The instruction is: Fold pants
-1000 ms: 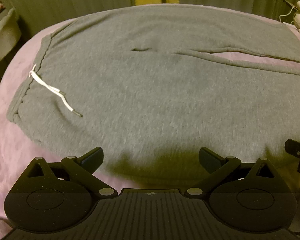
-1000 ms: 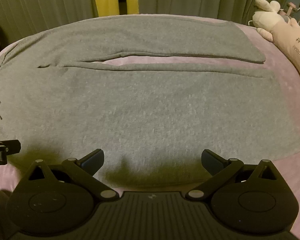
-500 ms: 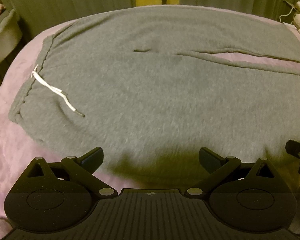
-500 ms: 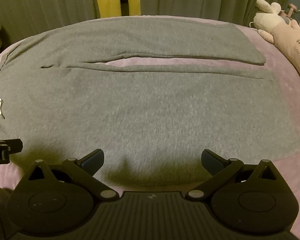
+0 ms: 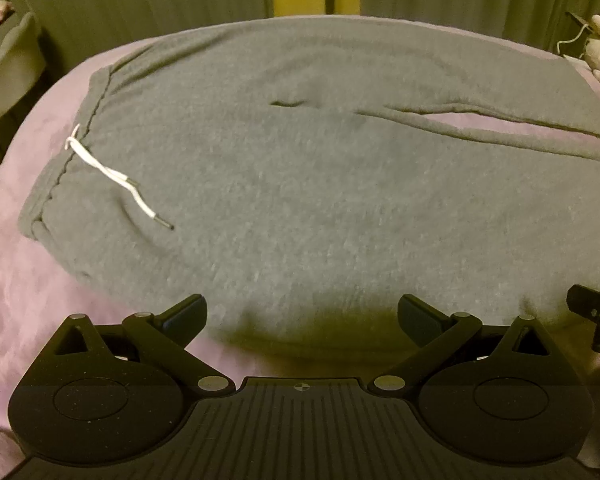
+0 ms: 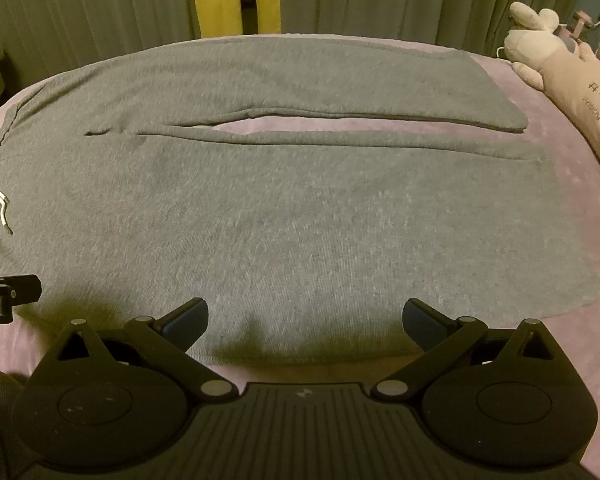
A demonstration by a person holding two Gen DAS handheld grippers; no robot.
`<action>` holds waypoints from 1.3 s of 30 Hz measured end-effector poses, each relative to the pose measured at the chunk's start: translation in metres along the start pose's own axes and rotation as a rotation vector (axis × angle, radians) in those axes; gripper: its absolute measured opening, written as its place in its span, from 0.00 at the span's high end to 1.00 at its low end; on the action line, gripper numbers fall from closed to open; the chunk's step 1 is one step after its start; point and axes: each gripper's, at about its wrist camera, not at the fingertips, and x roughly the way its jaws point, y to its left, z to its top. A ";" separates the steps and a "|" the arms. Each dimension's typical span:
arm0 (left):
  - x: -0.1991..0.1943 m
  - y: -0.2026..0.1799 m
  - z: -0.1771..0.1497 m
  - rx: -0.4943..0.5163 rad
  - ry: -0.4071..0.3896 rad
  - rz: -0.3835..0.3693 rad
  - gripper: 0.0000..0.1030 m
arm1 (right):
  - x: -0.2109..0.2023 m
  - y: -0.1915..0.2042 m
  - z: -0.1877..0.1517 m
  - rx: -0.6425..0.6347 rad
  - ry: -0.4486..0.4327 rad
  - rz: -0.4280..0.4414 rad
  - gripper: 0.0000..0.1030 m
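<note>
Right now we hold our left gripper [image 5: 302,314] and right gripper [image 6: 306,316] wide open and empty, both just short of the near edge of the pants [image 6: 300,216]. These lie flat on the purple bed [image 6: 572,184], long axis crosswise: the waistband [image 5: 66,168] with its drawstring [image 5: 120,180] is nearer the left gripper, the leg ends [image 6: 540,208] nearer the right.

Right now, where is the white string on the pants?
In the left wrist view the white drawstring lies on the gray pants at their left end, trailing from the waistband. In the right wrist view it shows at the far left edge.
</note>
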 end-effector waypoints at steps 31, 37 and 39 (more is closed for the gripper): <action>0.146 0.113 0.228 -0.172 0.029 0.130 0.00 | 0.176 -0.039 0.234 0.053 -0.012 -0.032 0.00; 0.208 0.139 0.319 -0.227 0.079 0.120 0.00 | 0.238 -0.042 0.298 0.049 0.042 -0.029 0.00; 0.225 0.148 0.339 -0.255 0.121 0.110 0.00 | 0.255 -0.040 0.309 0.036 0.070 -0.041 0.00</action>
